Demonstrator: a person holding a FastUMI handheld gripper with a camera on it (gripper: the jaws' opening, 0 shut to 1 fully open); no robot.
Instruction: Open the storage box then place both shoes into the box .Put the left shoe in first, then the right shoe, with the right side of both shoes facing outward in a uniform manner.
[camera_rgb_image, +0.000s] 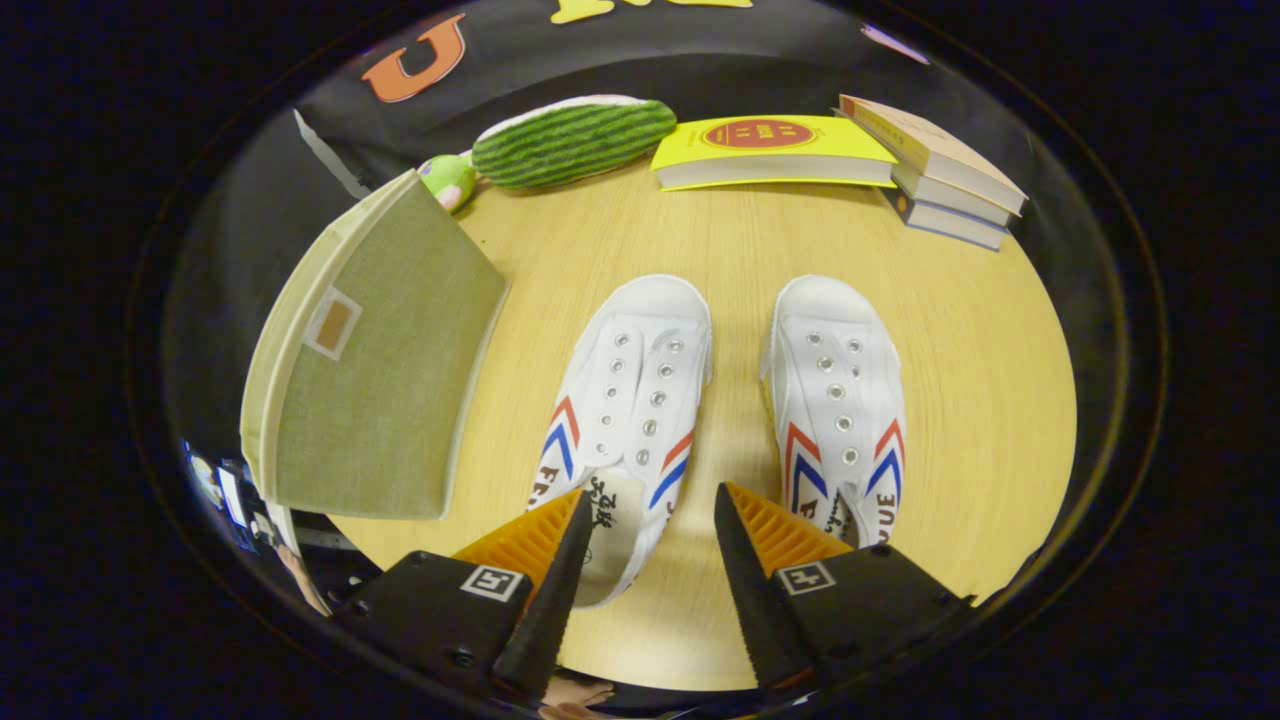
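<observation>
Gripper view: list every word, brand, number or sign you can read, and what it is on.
"UE", side of the shoe farther from the storage box (box); start hidden.
"FE", side of the shoe beside the box; rest unclear.
Tongue print, that shoe: blurred.
Yellow book, red emblem: too small.
Gripper, open over the heels: square markers, no words.

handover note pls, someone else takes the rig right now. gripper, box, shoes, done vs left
Gripper: open, empty, hanging above the heel ends of the two shoes, touching neither as far as I can tell.
Storage box: olive fabric, closed, on the table beside the left-hand shoe.
Shoes: both white, side by side on the table, toes pointing away from the gripper; right-hand shoe apart from the other.
Done: nothing yet.
Left: open the box, put in the left shoe, then the right, right sides facing outward.
</observation>
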